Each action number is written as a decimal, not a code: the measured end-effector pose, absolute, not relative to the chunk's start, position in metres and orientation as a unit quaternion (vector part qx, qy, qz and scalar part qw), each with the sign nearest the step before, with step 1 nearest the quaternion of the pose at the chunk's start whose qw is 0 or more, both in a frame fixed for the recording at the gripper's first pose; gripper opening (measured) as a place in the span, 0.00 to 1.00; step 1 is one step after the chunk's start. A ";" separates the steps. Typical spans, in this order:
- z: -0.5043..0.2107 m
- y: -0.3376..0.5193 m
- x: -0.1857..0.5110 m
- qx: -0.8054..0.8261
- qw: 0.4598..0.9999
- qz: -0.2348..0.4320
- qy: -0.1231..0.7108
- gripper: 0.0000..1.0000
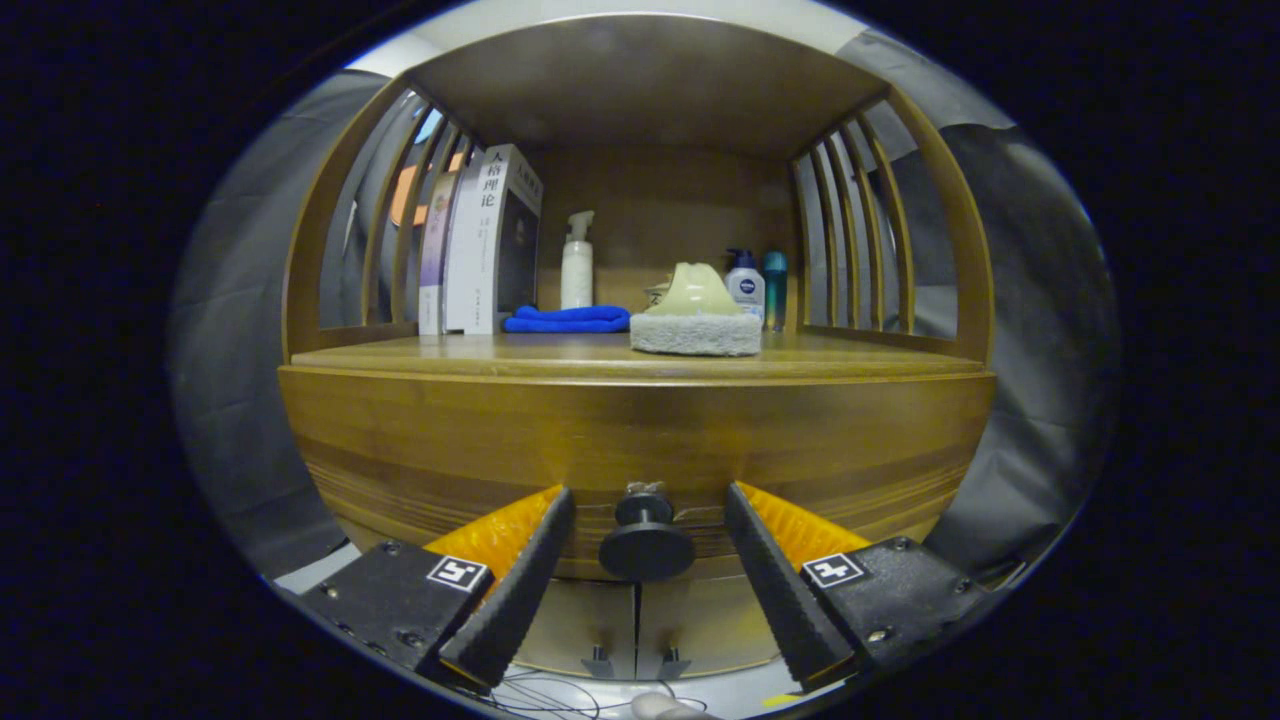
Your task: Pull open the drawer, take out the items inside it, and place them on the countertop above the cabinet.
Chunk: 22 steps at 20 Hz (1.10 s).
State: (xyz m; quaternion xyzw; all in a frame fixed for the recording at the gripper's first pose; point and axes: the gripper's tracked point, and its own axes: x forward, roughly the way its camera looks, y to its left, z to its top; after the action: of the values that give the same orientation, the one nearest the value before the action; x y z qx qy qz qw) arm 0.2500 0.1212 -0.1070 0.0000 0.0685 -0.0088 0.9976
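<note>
A wooden cabinet faces me, its drawer front (500,440) closed under the countertop (450,358). A round dark knob (646,540) sticks out from the drawer's lower middle. My gripper (648,497) is open, and the knob sits in the gap between the two fingers, touching neither one. The left finger (520,590) and right finger (775,585) flank the knob at about equal distance. The drawer's inside is hidden.
On the countertop stand books (490,245) at the left, a folded blue cloth (568,319), a white pump bottle (577,265), a pale sponge with a handle (697,315) and two small bottles (755,285). Slatted wooden sides close both ends. Below the drawer are two cabinet doors (640,620).
</note>
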 end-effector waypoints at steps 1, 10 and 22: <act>-0.107 0.122 0.250 0.000 0.997 -0.009 0.072 1.00; -0.083 0.105 0.203 -0.015 0.997 0.011 0.079 1.00; -0.023 -0.002 0.037 0.013 1.000 -0.012 0.017 0.99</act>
State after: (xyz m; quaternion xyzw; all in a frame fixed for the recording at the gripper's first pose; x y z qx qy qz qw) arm 0.0370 -0.0019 -0.0230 0.0128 0.0173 -0.0118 0.9997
